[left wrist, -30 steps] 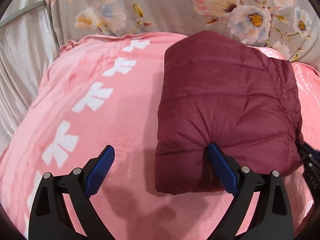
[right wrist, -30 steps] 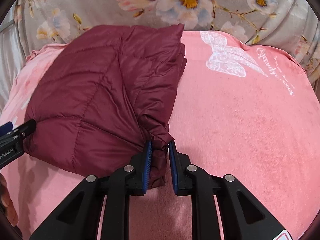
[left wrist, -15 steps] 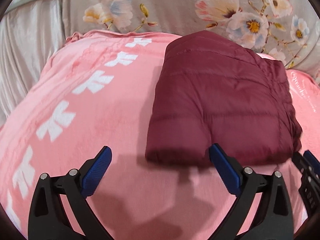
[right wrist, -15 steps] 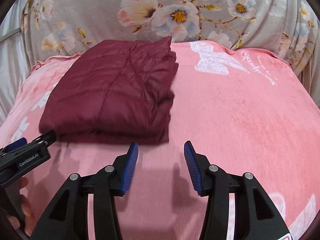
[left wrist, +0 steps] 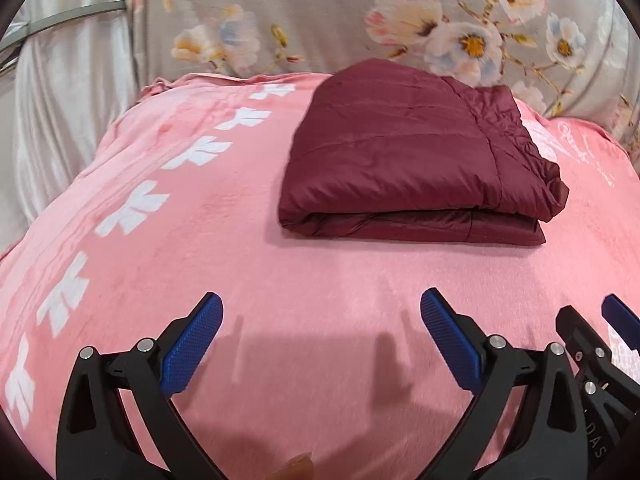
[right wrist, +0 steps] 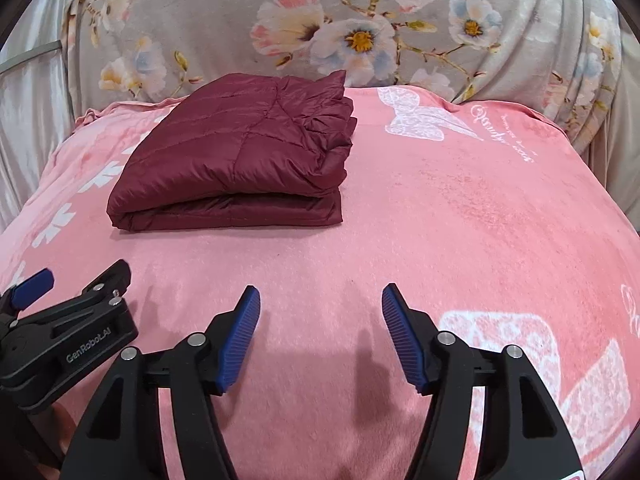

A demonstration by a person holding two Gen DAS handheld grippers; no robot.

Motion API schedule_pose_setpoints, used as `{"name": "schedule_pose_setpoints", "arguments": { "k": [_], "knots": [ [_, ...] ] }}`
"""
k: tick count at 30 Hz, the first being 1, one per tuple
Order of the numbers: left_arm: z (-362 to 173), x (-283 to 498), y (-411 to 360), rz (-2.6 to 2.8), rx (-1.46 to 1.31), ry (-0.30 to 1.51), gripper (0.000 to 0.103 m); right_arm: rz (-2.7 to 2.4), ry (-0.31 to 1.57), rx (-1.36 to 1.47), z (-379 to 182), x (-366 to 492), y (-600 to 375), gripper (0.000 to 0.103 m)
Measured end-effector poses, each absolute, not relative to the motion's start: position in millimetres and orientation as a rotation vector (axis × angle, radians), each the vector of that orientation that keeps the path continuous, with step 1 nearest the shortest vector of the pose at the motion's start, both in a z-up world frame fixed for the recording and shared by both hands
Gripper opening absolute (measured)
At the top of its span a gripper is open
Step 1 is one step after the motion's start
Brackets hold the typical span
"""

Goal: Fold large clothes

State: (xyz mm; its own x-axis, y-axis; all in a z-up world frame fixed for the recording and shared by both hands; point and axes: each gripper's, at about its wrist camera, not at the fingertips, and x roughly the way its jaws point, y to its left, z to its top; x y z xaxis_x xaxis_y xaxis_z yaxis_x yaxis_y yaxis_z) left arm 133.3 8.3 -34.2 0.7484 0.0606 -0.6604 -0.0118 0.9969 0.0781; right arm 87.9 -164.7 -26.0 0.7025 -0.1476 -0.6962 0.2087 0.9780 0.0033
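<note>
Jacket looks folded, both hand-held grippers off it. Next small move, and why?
Probably none on the maroon jacket: it lies as a squared bundle on the pink blanket. Left hand-held gripper and right hand-held gripper, its jaws just opened, are empty; I'd draw both clear.

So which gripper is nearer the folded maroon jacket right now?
Left, though only marginally. The left gripper sits open below the folded maroon jacket's front edge; the right gripper, also open, sits below and right of its front right corner. Neither touches it.

Folded jacket on blanket, left of centre; floral cloth behind.
</note>
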Motion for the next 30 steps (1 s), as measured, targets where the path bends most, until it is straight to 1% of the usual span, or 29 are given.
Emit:
{"name": "schedule_pose_setpoints", "arguments": {
  "k": [7, 30],
  "knots": [
    [-36, 117, 2, 0.054, 0.098, 0.705, 0.097, -0.210, 0.774, 0.067, -28, 89, -163, 0.063],
    [-36, 117, -4, 0.055, 0.139, 0.699, 0.097, -0.210, 0.749, 0.047, -25, 86, -163, 0.064]
  ]
}}
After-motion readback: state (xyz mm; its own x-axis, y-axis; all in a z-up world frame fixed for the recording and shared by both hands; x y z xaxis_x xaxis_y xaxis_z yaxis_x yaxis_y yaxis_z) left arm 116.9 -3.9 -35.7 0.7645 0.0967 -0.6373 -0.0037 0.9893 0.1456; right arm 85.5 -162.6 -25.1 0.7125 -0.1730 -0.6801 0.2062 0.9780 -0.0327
